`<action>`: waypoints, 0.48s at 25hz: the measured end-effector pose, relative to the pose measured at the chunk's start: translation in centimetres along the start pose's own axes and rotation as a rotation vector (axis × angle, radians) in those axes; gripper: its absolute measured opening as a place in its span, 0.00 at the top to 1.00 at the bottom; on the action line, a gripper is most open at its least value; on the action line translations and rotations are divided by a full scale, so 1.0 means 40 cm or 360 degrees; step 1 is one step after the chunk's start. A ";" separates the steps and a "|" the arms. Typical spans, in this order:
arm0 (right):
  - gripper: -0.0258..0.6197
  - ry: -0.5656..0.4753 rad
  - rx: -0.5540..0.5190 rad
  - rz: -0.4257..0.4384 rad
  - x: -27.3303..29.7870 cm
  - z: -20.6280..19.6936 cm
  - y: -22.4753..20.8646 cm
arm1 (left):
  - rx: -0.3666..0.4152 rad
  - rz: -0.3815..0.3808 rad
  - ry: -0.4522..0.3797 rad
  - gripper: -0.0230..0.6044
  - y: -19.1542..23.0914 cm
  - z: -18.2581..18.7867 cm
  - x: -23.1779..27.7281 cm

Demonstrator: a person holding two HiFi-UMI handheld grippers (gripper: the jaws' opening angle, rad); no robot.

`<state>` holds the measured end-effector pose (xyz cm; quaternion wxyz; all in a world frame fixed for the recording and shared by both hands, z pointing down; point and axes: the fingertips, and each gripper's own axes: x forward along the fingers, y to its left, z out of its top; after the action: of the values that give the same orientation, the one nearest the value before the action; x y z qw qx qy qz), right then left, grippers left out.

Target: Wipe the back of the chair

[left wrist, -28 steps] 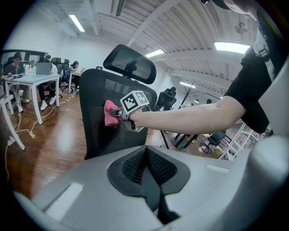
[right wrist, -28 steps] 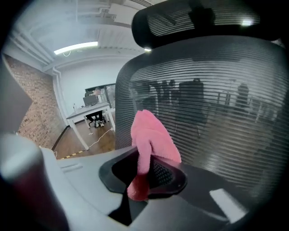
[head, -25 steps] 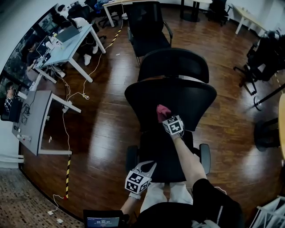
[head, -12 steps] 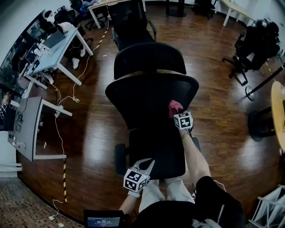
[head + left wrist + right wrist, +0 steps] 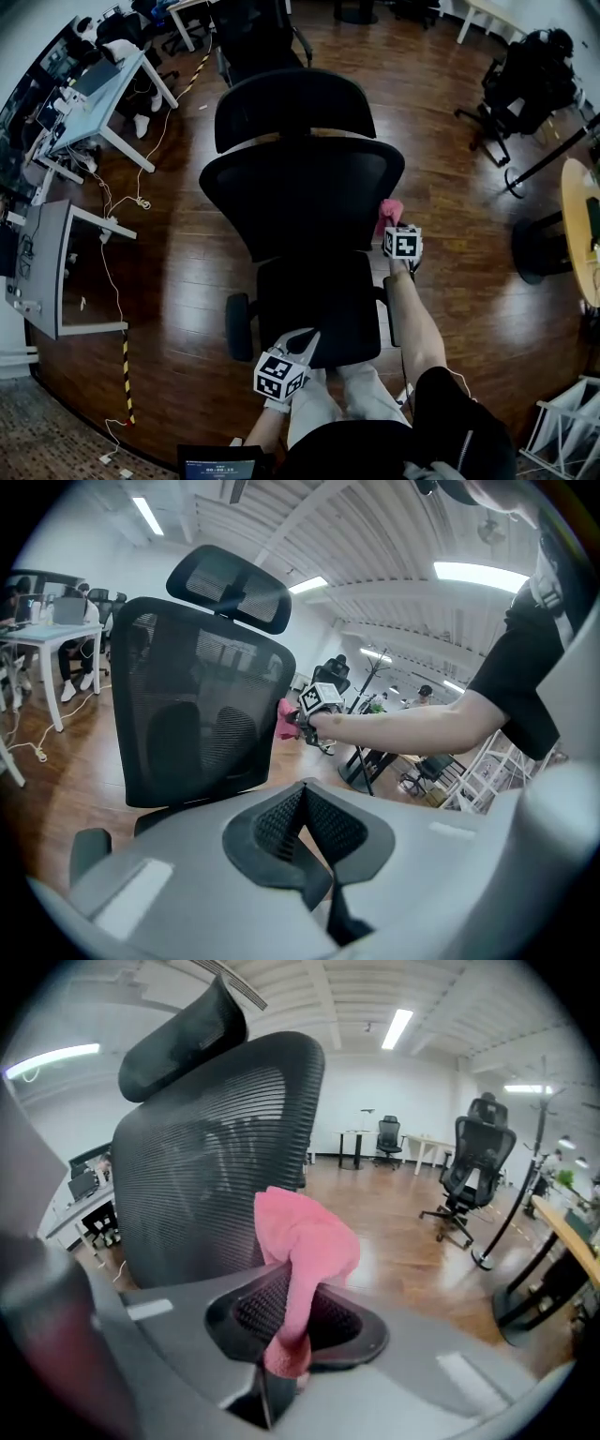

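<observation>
1. Open office with a brown wooden floor (image 5: 187, 262); a black mesh chair back (image 5: 300, 192) stands upright.
2. Right tongs (image 5: 286, 1330) pinch a soft, seemingly light pink cloth (image 5: 305, 1237) at that back's right edge; it is best held bunched.
3. Left tongs (image 5: 302, 822) are closed and empty, apart from that back.

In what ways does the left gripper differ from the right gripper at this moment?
The right gripper holds a pink cloth; the left gripper holds nothing. The right gripper is up at the right edge of the chair back; the left gripper is low, near the seat. Both have shut jaws.
</observation>
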<state>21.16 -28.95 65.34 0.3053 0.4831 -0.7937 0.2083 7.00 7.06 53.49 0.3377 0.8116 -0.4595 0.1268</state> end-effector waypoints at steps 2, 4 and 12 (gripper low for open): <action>0.90 0.0006 0.0030 -0.0080 -0.011 -0.009 -0.045 | -0.0004 0.0007 -0.0017 0.98 0.005 -0.001 0.004; 0.90 0.0014 0.0020 -0.0117 -0.012 -0.008 -0.050 | -0.0016 0.0023 -0.0043 0.97 0.021 0.001 0.000; 0.90 -0.0028 -0.0240 0.0020 0.038 0.026 0.177 | -0.0127 0.0098 -0.0084 0.98 0.103 -0.032 -0.034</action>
<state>14.00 -27.40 65.37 0.3325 0.4556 -0.8129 0.1455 2.94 7.37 55.51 0.3534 0.7860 -0.4978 0.0972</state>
